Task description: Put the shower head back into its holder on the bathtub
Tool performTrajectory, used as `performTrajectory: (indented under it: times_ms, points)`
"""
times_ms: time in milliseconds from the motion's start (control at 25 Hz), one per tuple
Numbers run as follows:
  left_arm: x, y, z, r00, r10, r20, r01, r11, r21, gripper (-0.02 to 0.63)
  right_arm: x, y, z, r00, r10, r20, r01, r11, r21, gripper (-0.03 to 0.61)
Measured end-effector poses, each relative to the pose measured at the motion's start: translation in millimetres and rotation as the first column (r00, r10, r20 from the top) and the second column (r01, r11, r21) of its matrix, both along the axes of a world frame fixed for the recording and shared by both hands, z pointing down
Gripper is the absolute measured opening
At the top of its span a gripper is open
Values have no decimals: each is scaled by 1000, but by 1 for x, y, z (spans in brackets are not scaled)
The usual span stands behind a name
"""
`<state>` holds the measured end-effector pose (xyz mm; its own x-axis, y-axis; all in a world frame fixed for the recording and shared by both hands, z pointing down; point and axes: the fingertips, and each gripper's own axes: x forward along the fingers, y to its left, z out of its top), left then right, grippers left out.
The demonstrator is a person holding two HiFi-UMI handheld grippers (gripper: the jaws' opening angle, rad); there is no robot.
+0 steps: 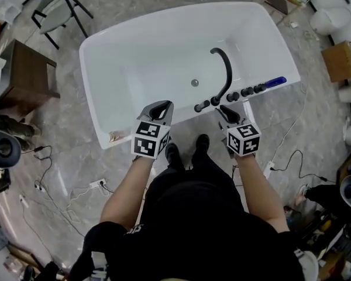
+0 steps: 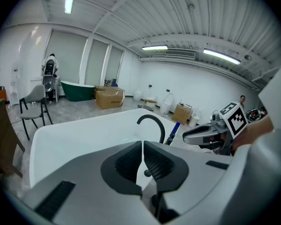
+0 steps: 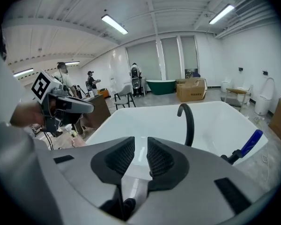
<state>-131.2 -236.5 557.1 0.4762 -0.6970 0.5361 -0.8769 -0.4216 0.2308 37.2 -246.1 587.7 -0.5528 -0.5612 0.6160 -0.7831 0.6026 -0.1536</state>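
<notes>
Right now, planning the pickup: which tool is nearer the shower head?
Right. The right tool hovers near the taps beside the shower head; the left tool sits farther along the rim.

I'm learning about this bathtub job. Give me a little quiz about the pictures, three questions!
1. True or false: the right tongs are holding the blue shower head.
2. Which tongs have their jaws pressed together? A) the left tongs B) the right tongs C) both
3. Fill in: the curved spout over the bathtub is coloured ____.

Key:
1. False. They are empty, and the blue shower head sits beside the knobs on the bathtub rim.
2. A.
3. Black.
</notes>
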Motion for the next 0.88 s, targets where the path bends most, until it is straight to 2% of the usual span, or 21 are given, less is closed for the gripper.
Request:
performTrajectory:
  times_ms: [240, 520, 880]
  points:
    - [4, 1, -30, 1000, -3, -12, 4, 999, 40, 26, 28, 4, -47, 998, 61, 34, -63, 996, 58, 75]
    - [20, 1, -41, 999, -44, 0, 44, 998, 46, 26, 59, -5, -93, 994, 35, 108, -47, 993, 112, 34]
    - [66, -28, -101, 984, -175, 35, 171, 979, 110, 26, 108, -43, -151, 959, -104, 264, 60, 984, 170, 15]
